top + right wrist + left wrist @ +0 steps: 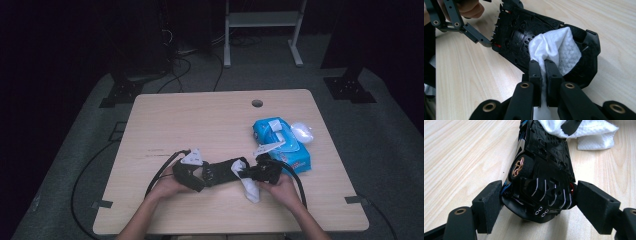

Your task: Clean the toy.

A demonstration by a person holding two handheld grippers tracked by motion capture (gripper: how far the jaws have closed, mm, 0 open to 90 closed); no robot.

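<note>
Near edge, mid-table: the left gripper (537, 200) clamps the rear of a black toy car (544, 170) tipped on its side, underside showing. The right gripper (543, 71) pinches a white wipe (557, 47) against that underside, hiding the car's nose. Farther right, a blue wipe pack (285, 147) lies, partly cut off by the right gripper.

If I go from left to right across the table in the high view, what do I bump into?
Left claw → black toy car → white wipe → right claw → blue wipes pack → white mouse-like thing.
</note>
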